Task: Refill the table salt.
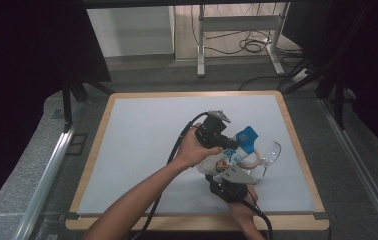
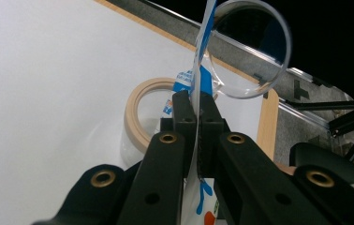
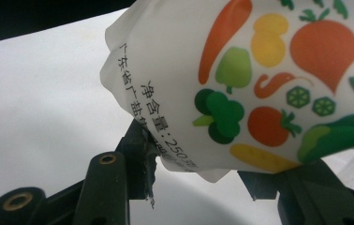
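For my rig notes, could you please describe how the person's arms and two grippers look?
Both forearms are bare, with no sleeves. The left gripper and right gripper are black, each topped by a grey three-cornered plate and trailing a black cable. Their jaws carry brass-coloured rivets.

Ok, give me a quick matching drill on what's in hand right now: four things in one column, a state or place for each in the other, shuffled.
Things:
1. left gripper
2. right gripper
3. wooden ring
4. clear jar

States:
a. lying flat on the mat
b. jaws apart around the bag's lower end
c. mouth open, beyond the bag's top
d. pinched shut on the bag's thin edge

Pairs: 1-d, 2-b, 3-a, 4-c
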`<state>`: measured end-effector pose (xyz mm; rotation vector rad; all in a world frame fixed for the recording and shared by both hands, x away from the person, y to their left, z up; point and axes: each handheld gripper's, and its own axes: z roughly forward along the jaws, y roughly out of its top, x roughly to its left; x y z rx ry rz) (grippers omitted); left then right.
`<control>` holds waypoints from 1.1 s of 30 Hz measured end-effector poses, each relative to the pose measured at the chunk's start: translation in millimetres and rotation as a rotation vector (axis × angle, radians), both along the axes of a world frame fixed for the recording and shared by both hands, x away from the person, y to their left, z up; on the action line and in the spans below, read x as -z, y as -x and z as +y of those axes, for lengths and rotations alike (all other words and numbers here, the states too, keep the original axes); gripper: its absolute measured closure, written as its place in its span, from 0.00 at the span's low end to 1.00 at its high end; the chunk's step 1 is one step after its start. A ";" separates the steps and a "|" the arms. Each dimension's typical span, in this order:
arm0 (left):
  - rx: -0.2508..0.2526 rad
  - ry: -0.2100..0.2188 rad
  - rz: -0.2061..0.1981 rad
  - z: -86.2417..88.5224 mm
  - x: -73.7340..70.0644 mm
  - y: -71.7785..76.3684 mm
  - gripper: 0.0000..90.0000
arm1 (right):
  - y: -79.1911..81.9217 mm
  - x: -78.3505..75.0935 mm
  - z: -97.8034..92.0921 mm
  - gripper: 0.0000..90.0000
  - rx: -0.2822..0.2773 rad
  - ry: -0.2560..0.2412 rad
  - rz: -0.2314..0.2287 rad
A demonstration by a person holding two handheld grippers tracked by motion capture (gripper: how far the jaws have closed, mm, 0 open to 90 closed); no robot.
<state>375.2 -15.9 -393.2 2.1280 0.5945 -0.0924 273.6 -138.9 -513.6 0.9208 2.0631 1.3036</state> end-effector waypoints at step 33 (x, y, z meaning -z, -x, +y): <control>-0.008 -0.068 0.003 -8.0 -4.9 -12.9 1.00 | -6.8 -7.7 -2.5 0.60 -0.069 -0.185 0.086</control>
